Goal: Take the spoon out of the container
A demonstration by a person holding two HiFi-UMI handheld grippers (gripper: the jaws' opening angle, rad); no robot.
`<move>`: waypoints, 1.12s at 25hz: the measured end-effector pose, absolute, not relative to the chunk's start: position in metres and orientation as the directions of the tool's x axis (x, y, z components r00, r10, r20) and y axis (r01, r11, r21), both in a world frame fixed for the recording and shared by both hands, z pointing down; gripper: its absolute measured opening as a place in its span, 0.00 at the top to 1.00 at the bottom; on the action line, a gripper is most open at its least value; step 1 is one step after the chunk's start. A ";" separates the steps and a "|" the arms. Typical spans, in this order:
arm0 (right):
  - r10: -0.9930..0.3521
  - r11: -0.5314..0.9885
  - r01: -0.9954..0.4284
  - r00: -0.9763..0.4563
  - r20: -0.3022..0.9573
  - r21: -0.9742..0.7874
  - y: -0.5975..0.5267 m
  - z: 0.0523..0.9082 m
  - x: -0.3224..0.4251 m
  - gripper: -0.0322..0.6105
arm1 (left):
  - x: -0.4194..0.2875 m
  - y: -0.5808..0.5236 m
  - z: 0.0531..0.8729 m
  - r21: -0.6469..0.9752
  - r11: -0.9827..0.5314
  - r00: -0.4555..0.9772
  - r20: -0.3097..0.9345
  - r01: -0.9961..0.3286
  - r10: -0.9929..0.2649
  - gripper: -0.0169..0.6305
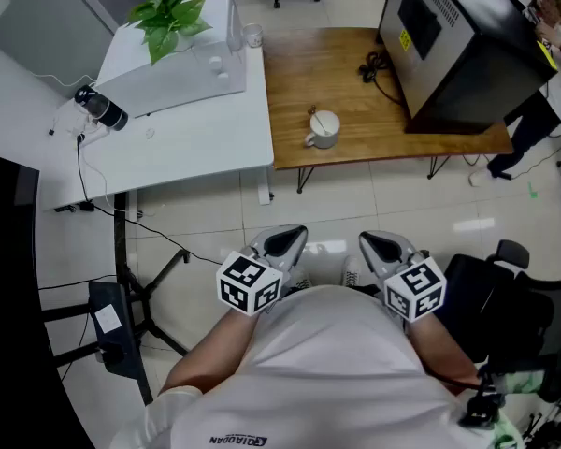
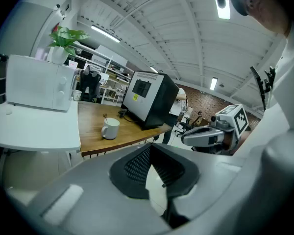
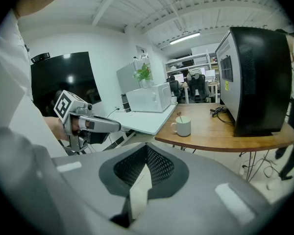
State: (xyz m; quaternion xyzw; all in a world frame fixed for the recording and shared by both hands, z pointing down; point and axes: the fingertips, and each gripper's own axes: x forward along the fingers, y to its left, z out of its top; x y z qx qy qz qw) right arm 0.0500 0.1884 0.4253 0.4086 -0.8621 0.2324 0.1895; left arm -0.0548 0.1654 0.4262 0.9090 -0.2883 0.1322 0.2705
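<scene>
A smooth, round white mug (image 1: pixel 324 129) stands on the far wooden bench (image 1: pixel 341 73), with a thin spoon (image 1: pixel 315 113) leaning inside it. Near the person, the left gripper (image 1: pixel 290 241) and right gripper (image 1: pixel 379 246) hover, mesh-textured fingers (image 3: pixel 159 166) pressed together, empty.

The room was bright. A long lamp (image 2: pixel 221 6) on the ceiling glared white in the left gripper view. The floor (image 1: pixel 402 199) shone and had a pale glare spot (image 1: pixel 474 224). The cup (image 1: pixel 323 129) made a small soft shadow on the table (image 1: pixel 299 82). Both gripper views were round, bent at the edges and black in the corners. Up close, the left gripper (image 2: pixel 151 148) and right gripper (image 3: pixel 146 148) looked fuzzy. The far room looked sharp.
</scene>
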 end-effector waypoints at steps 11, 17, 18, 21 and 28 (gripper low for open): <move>-0.611 0.578 -0.786 -0.595 0.523 -0.219 0.184 0.425 0.017 0.94 | -0.082 0.157 0.431 0.435 -0.685 0.809 0.372 -0.585 -0.454 0.97; -0.606 0.591 -0.779 -0.599 0.523 -0.208 0.168 0.424 0.015 0.94 | -0.080 0.144 0.434 0.441 -0.679 0.809 0.362 -0.586 -0.463 0.97; -0.602 0.597 -0.775 -0.605 0.522 -0.210 0.165 0.425 0.015 0.94 | -0.080 0.141 0.435 0.440 -0.678 0.808 0.363 -0.588 -0.465 0.97; -0.593 0.612 -0.761 -0.622 0.512 -0.215 0.149 0.426 0.016 0.94 | -0.078 0.129 0.436 0.433 -0.671 0.798 0.369 -0.601 -0.476 0.97; -0.560 0.656 -0.719 -0.667 0.491 -0.229 0.089 0.430 0.036 0.94 | -0.060 0.076 0.440 0.416 -0.638 0.760 0.390 -0.649 -0.519 0.97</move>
